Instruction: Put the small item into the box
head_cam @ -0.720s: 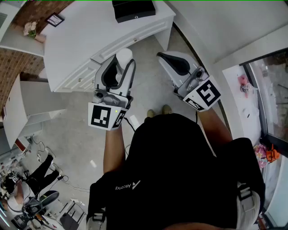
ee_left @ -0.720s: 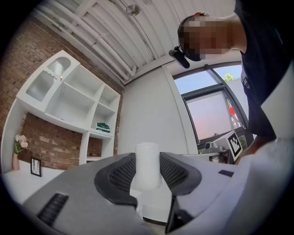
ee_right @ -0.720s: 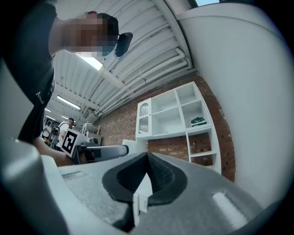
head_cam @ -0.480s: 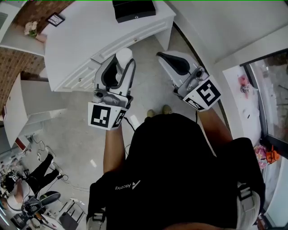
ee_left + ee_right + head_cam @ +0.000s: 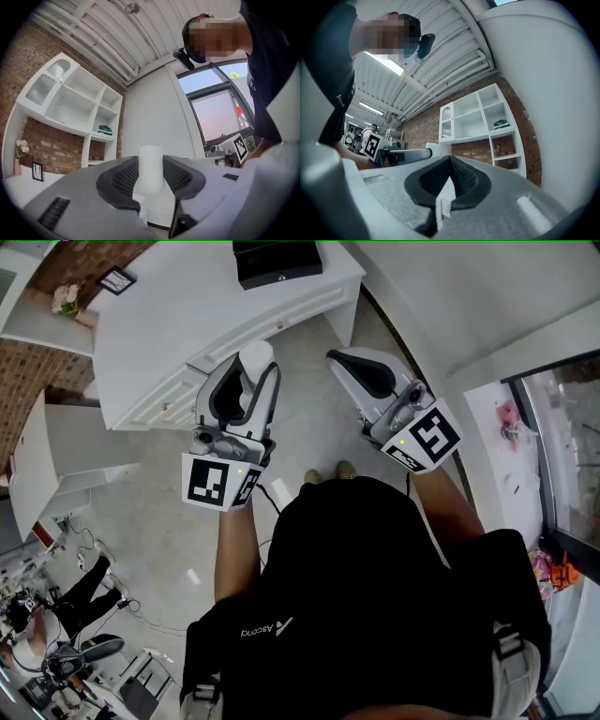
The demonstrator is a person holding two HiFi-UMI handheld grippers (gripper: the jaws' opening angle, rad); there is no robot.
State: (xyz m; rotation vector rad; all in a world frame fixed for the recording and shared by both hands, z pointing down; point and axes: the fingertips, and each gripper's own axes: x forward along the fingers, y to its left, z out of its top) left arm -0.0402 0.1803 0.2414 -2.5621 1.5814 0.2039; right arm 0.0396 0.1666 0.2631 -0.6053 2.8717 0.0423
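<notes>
The person stands over the pale floor (image 5: 309,427) in a black top, both forearms stretched forward, with the toes of their shoes (image 5: 345,468) just showing below the hands.

The left tool (image 5: 251,381) is held out in front with its marker cube (image 5: 221,482) nearest the body. Its jaws stand wide but are not empty. They are clamped on the small item (image 5: 257,354), a white cylinder held upright between the two dark ribbed pads, with its top poking out beyond the tips. So the item is up in the air in that tool, over the floor just short of the surface's drawer front.

The right tool (image 5: 349,367) is level with it and a little apart, its own marker cube (image 5: 424,439) turned towards the person. Its jaws are pressed together with nothing in them, the black pads meeting in a thin line.

Past both tools is the white surface (image 5: 178,315), set at an angle. The black box (image 5: 277,261) sits at its far edge, well apart from the item. At the surface's far left corner are a small framed picture (image 5: 113,280) and a bunch of pale flowers (image 5: 64,299). Behind that is a brick wall carrying a white shelf unit (image 5: 75,108).
</notes>
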